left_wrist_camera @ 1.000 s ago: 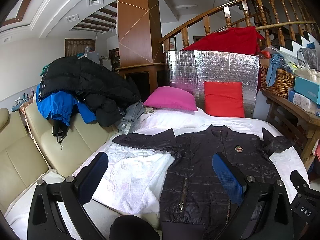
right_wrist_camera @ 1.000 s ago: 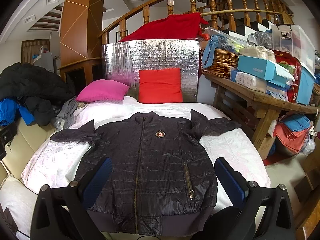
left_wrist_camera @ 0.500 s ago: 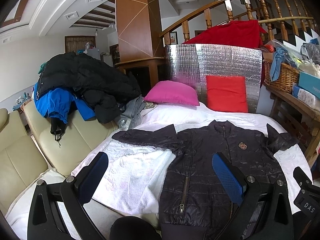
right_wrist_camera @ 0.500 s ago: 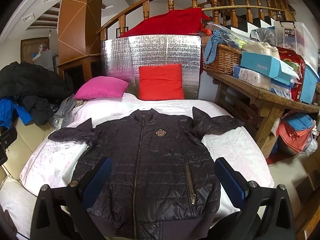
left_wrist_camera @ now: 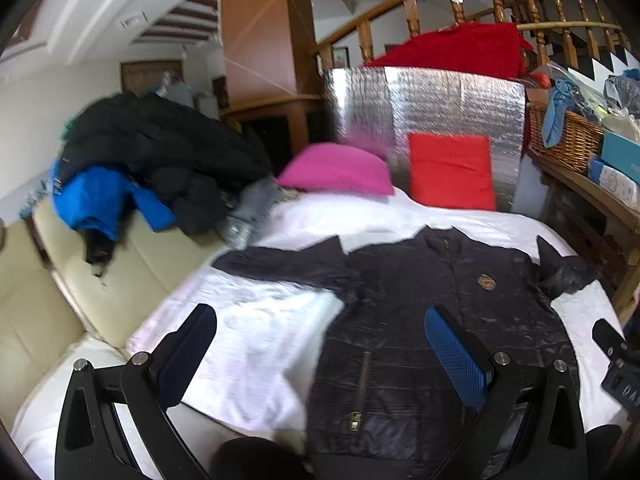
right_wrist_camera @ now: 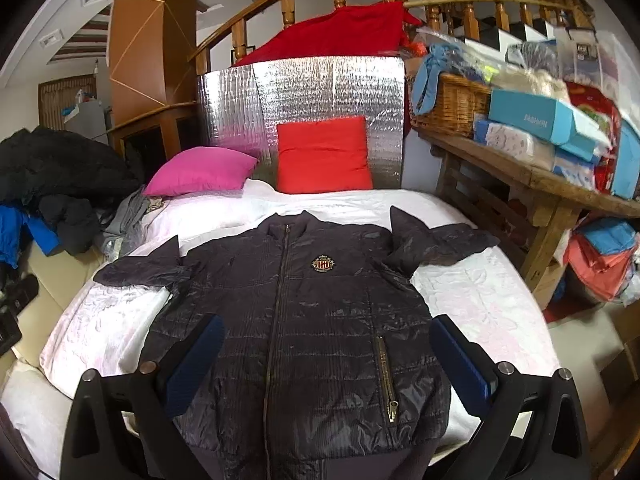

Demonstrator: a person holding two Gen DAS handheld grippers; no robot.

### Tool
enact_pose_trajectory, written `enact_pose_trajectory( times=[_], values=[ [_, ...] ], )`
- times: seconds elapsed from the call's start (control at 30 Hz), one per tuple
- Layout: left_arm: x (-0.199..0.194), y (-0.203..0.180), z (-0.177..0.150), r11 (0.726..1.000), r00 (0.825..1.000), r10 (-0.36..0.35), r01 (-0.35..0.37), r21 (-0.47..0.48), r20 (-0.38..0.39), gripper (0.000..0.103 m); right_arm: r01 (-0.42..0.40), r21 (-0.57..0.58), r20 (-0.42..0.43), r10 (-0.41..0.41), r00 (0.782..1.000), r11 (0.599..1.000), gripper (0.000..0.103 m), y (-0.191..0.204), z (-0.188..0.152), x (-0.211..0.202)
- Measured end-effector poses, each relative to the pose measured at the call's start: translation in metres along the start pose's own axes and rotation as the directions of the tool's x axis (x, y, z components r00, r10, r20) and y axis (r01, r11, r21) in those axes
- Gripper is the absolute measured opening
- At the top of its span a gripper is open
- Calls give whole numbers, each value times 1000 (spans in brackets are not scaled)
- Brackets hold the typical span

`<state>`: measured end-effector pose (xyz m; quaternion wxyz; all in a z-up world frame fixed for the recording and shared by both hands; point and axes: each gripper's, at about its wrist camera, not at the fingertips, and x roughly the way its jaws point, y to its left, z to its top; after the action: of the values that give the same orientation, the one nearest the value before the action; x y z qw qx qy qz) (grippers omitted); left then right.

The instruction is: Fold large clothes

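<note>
So the dark quilted puffer jacket [right_wrist_camera: 304, 320] is laid flat, front up and zipped, on the bed with the white textured cover [right_wrist_camera: 480, 300]. Both sleeves are spread out to the sides, collar pointing to the far end, and there's a small gold crest badge [right_wrist_camera: 322, 265] on the chest.

The right gripper [right_wrist_camera: 326, 360] hangs over the near hem with its jaws spread wide, one blue pad on either side of the jacket body, nothing gripped. The left gripper [left_wrist_camera: 320, 344] is just as wide open and holding nothing; it sits over the jacket's left edge, with the left pad over bare bed cover and the right pad over the jacket front. The left wrist view is a bit blurry.

At the far end of the bed there's a pink cushion [right_wrist_camera: 200, 172] and a red cushion [right_wrist_camera: 324, 154] propped against a silver foil panel [right_wrist_camera: 304, 92]. To the left, a cream sofa [left_wrist_camera: 48, 280] carries a heap of black and blue coats [left_wrist_camera: 132, 164]. To the right, a wooden worktop [right_wrist_camera: 540, 176] is loaded with a wicker basket [right_wrist_camera: 452, 106] and boxes.
</note>
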<state>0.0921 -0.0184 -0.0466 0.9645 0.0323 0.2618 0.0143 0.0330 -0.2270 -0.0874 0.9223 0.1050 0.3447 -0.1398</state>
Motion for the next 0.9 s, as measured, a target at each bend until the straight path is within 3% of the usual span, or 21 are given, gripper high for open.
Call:
enact_pose_trajectory(
  times=[0.07,0.17,0.27,0.4,0.6,0.73,0.8,0.87,0.9],
  values=[
    [32,-10,3,999,997,-37,37,3,-63,103,-7,47,-14,7,1000,999,103,-22,10,17],
    [93,-37,-2,997,982,-66,74,38,-179,103,-90,184,-32,97,995,979,103,-78,30,56],
    [161,-71,-13,990,951,-80,111,87,-299,103,-159,383,-4,173,985,910,103,-154,41,103],
    [231,-106,-21,989,934,-78,116,90,-350,103,-179,619,49,190,981,765,103,-254,45,169],
    [315,-150,-35,985,911,-57,119,127,-409,103,-155,859,77,176,981,489,103,-373,35,281],
    [341,-163,-52,975,895,-46,137,174,-444,103,-106,881,46,141,989,460,99,-412,42,338],
    [348,-167,-60,968,884,-50,157,195,-464,103,-85,881,31,122,992,465,91,-424,48,361],
    [350,-162,-61,971,888,-85,176,164,-451,103,-35,888,-13,102,995,458,84,-433,50,384],
    [353,-157,-62,974,878,-113,191,125,-465,103,-10,892,-39,98,994,453,83,-437,49,399]
  ],
)
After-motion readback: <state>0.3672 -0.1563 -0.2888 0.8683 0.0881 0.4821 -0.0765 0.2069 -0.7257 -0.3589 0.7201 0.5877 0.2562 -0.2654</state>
